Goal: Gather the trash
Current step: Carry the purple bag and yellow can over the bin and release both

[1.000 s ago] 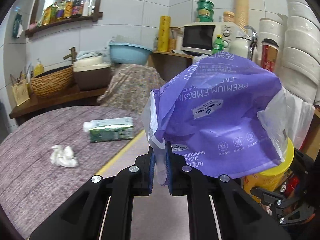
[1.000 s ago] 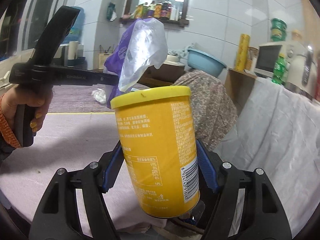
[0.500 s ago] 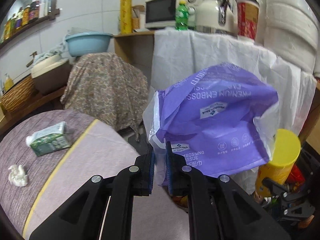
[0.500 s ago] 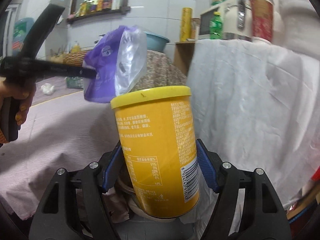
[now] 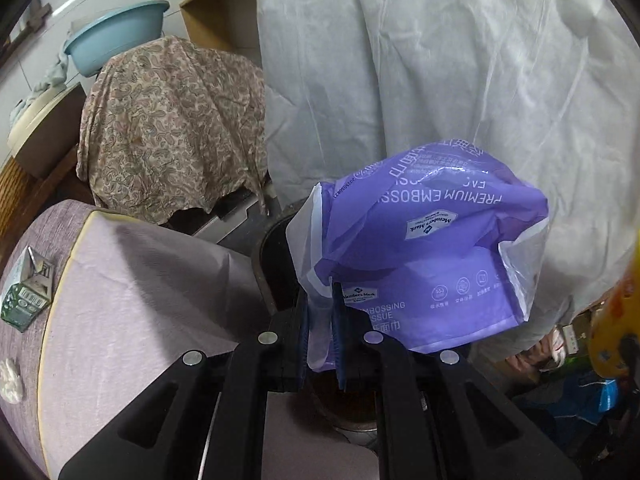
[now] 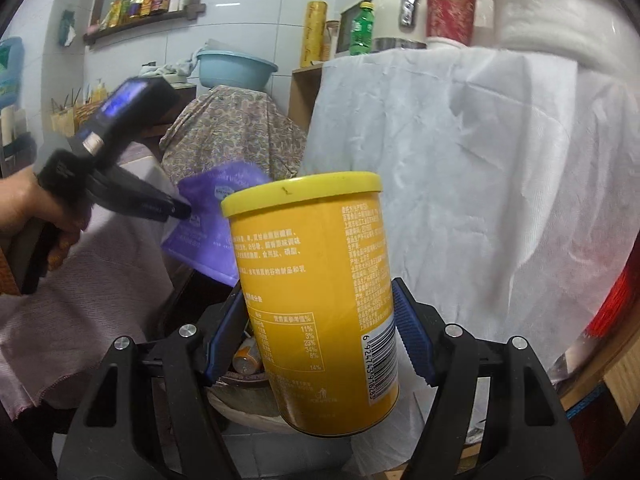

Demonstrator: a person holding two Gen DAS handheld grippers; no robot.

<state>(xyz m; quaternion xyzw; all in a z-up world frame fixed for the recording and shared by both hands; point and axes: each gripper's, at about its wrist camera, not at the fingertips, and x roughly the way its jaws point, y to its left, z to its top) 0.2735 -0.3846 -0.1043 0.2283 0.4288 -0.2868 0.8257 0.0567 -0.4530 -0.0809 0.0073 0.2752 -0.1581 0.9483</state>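
Note:
My left gripper (image 5: 322, 336) is shut on the clear edge of a purple tissue wrapper (image 5: 432, 248), held out past the table edge above a dark round bin (image 5: 274, 256) on the floor. In the right wrist view that wrapper (image 6: 208, 220) hangs from the left gripper (image 6: 180, 212), held by a hand at the left. My right gripper (image 6: 320, 336) is shut on a yellow canister (image 6: 320, 300) with a yellow lid, upright and slightly tilted. Under the canister I see the bin's rim (image 6: 240, 380) with a can inside. A blurred yellow patch at the right edge is the canister (image 5: 616, 320).
The table under a lilac cloth (image 5: 132, 280) carries a green carton (image 5: 26, 296) and a crumpled white tissue (image 5: 9, 374) at the left. A paisley-covered object (image 5: 172, 120) and white sheeting (image 5: 440, 60) stand behind the bin. A blue basin (image 6: 236, 68) sits further back.
Both grippers have swung away from the table and tipped downward. The wrapper and the canister have come down over the floor beside the white sheeting, and the bin has come into view.

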